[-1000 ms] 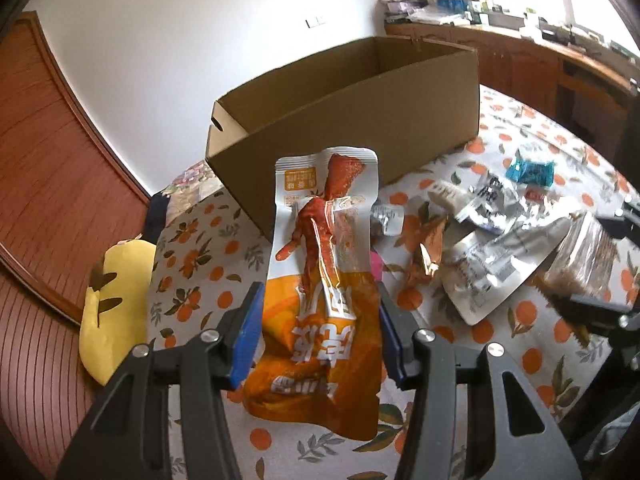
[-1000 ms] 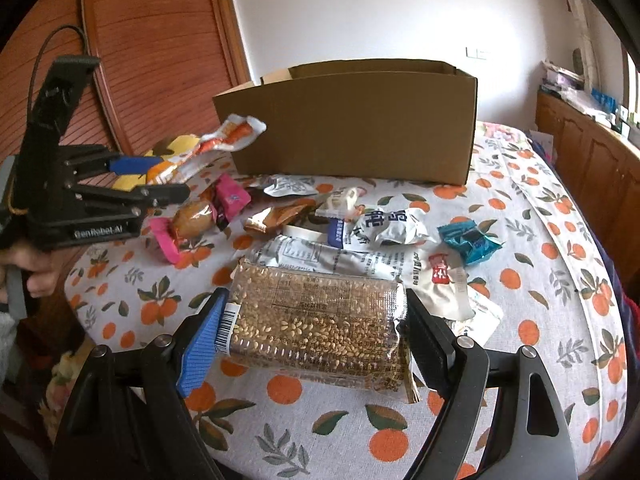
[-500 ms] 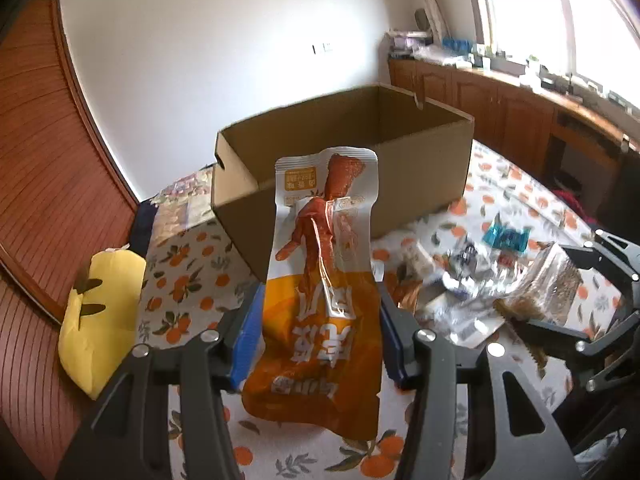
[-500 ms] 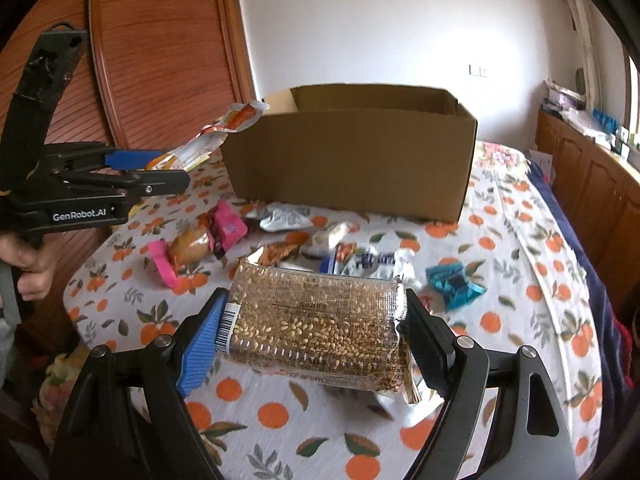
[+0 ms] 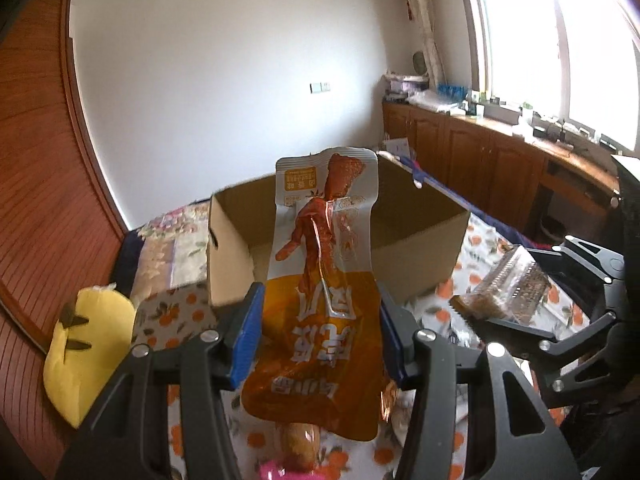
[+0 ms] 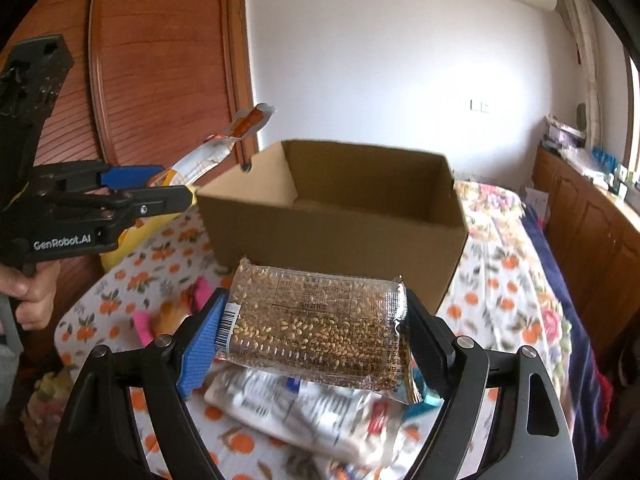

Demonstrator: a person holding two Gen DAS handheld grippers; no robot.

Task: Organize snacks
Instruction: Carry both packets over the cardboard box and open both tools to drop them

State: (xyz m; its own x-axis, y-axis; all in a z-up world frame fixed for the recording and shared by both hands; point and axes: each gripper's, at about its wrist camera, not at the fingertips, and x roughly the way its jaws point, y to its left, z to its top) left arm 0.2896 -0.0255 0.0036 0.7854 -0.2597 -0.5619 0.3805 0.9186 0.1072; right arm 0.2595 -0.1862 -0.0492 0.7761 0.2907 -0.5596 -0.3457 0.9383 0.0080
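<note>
A white-walled room with reddish wooden panelling on the left and wooden cabinets under a window on the right holds a table under an orange-printed floral cloth (image 6: 496, 280). At its far side stands an open brown cardboard box (image 6: 332, 216), flaps out of the way and its floor bare where visible, a likely place for the snacks.

The left gripper (image 5: 320, 340) is clamped by its blue pads on the sides of a long orange-and-white foil pouch printed with a chicken foot (image 5: 324, 288); the pouch stands up ahead of the fingers, its top edge showing over the box's near wall. The right gripper (image 6: 316, 336) pinches a clear rectangular packet of sesame-coated bar (image 6: 316, 328) crosswise, end to end, so it stays flat.

Both grippers hang above the cloth, tilted downward toward the box, the left one held by a hand (image 6: 28, 296) at the left. Other wrappers lie loose near the box, among them a white printed bag (image 6: 288, 412) and a pink wrapper (image 6: 142, 324).
</note>
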